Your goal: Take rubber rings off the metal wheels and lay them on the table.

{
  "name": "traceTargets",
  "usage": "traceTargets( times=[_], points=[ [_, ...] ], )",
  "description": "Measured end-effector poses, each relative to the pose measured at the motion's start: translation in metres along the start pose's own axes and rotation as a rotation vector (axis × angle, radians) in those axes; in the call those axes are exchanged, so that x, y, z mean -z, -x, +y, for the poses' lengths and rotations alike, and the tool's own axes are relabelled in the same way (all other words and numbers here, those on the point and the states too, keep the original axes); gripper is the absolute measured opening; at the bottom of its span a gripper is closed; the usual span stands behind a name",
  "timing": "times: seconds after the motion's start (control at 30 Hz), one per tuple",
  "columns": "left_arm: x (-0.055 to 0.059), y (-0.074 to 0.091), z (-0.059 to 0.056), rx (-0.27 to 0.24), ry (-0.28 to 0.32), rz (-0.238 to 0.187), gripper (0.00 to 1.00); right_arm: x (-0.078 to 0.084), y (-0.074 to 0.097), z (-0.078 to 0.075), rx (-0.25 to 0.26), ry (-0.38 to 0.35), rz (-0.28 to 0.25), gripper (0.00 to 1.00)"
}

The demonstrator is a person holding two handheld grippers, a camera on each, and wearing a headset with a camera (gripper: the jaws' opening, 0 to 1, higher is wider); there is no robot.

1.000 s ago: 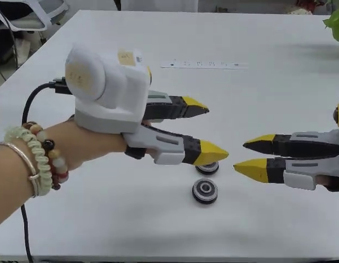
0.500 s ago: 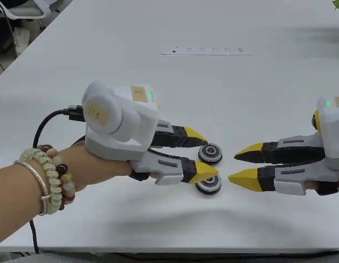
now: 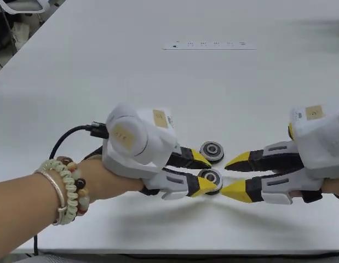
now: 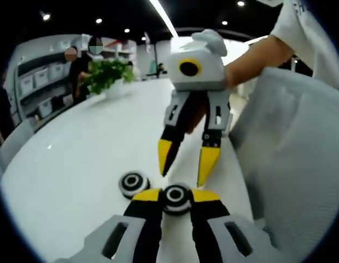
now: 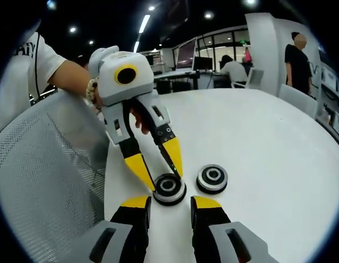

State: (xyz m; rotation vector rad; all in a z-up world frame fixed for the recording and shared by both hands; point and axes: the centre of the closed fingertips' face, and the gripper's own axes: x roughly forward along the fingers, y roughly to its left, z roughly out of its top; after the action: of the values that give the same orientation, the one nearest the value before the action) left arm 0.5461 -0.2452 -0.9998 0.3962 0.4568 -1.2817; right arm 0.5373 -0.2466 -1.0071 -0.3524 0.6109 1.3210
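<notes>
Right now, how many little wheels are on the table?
2. The near wheel sits between the left gripper's yellow tips; the far wheel lies free just beyond it. More could be hidden under the left gripper.

Left claw (image 3: 211, 173) clamping wheel (image 4: 176, 197), right claw (image 3: 225, 177) parted, facing

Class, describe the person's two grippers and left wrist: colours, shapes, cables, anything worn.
Both the left gripper and right gripper have white-and-grey bodies and black jaws ending in pointed yellow tips. A black cable trails from the left one. Bead bracelets circle that wrist.
</notes>
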Motion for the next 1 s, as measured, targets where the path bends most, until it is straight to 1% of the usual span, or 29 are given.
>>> traceTargets(
  times=[0.07, 0.13, 0.17, 0.23, 0.33, 0.43, 0.6, 0.77, 0.87, 1.0],
  points=[
    [0.002, 0.001, 0.001, -0.002, 0.013, 0.001, 0.17, 0.001, -0.002, -0.001, 0.007, 0.007, 0.006, 0.27],
    [0.002, 0.001, 0.001, 0.000, 0.022, -0.006, 0.16, 0.002, -0.005, -0.002, 0.009, 0.007, 0.012, 0.27],
    [0.003, 0.001, 0.001, -0.002, 0.021, -0.001, 0.15, 0.002, -0.006, -0.002, 0.013, 0.008, 0.013, 0.27],
    [0.003, 0.001, 0.001, -0.004, 0.045, -0.012, 0.14, 0.004, -0.007, -0.003, 0.014, 0.006, 0.015, 0.27],
    [0.003, 0.001, 0.001, -0.003, 0.041, -0.016, 0.14, 0.005, -0.009, -0.002, 0.014, 0.010, 0.018, 0.27],
    [0.002, 0.001, 0.001, -0.006, 0.042, -0.018, 0.14, 0.005, -0.010, -0.003, 0.027, 0.012, 0.016, 0.26],
    [0.002, 0.001, 0.000, -0.004, 0.043, -0.016, 0.14, 0.007, -0.012, -0.002, 0.032, 0.015, 0.020, 0.23],
    [0.003, 0.000, -0.002, -0.005, 0.037, -0.015, 0.14, 0.008, -0.010, -0.001, 0.034, 0.000, 0.020, 0.21],
    [0.003, 0.000, -0.002, -0.007, 0.037, -0.014, 0.14, 0.010, -0.007, -0.001, 0.037, -0.016, 0.019, 0.18],
    [0.003, 0.000, -0.002, -0.010, 0.039, -0.015, 0.14, 0.012, -0.006, -0.001, 0.045, -0.016, 0.021, 0.14]
  ],
)
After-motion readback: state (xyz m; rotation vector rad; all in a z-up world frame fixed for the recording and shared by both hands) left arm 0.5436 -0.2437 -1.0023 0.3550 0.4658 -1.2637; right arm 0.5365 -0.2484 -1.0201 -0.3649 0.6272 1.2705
